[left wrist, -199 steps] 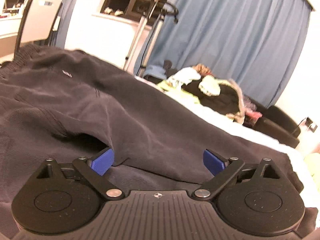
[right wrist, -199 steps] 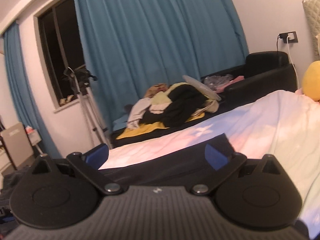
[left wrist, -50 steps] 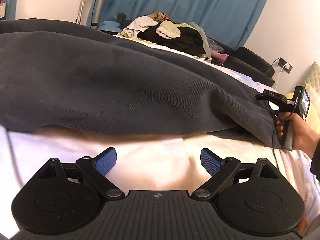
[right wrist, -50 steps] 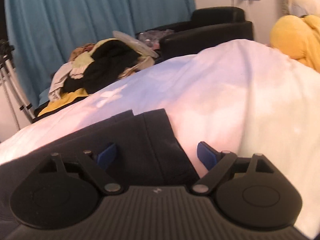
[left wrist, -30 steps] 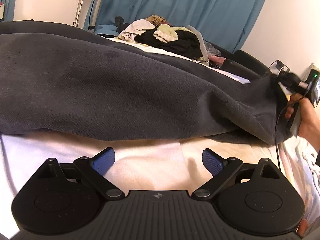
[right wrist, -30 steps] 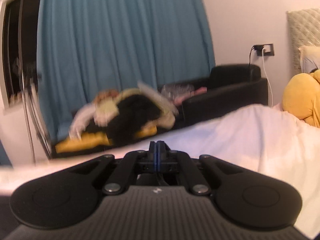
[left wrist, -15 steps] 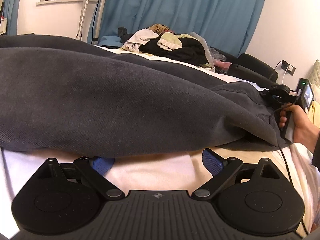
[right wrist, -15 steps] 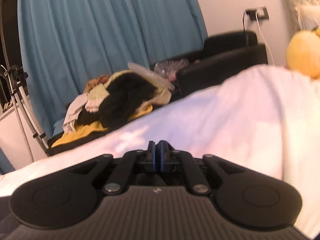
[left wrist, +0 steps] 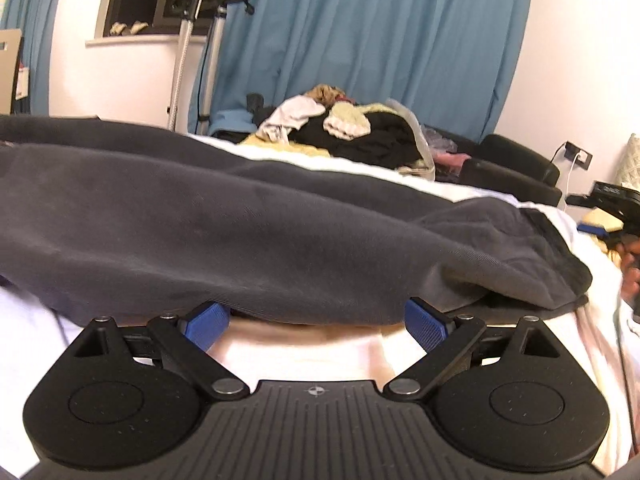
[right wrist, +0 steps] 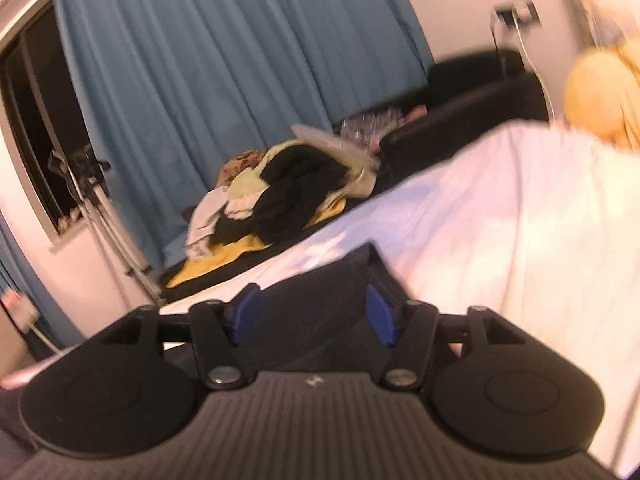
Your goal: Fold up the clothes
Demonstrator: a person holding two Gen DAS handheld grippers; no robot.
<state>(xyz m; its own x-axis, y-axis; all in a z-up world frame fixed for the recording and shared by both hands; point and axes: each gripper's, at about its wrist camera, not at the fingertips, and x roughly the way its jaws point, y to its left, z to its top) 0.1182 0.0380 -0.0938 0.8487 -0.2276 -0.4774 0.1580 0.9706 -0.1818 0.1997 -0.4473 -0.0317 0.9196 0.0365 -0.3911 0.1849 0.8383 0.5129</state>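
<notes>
Dark grey trousers [left wrist: 248, 232] lie spread across the white bed sheet [left wrist: 304, 352], with a cuff end [left wrist: 532, 248] folded over at the right. My left gripper [left wrist: 316, 320] stands open at their near edge, and its blue pads [left wrist: 206, 322] sit just under the fabric's hem without pinching it. In the right wrist view the same dark garment [right wrist: 320, 284] lies between the pads of my right gripper [right wrist: 314, 312], whose jaws are opening and do not press on the cloth. The right gripper also shows at the far right edge [left wrist: 612, 204] of the left wrist view, held in a hand.
A heap of mixed clothes [left wrist: 348, 136] lies on a black sofa [left wrist: 516, 164] beyond the bed, before blue curtains [left wrist: 380, 40]. A metal stand [left wrist: 184, 52] rises by the window. A yellow plush [right wrist: 600, 96] rests at the bed's right end.
My right gripper went from shut to open, letting go of the trouser end, which now lies on the sheet. The left gripper edged closer to the trousers' hem.
</notes>
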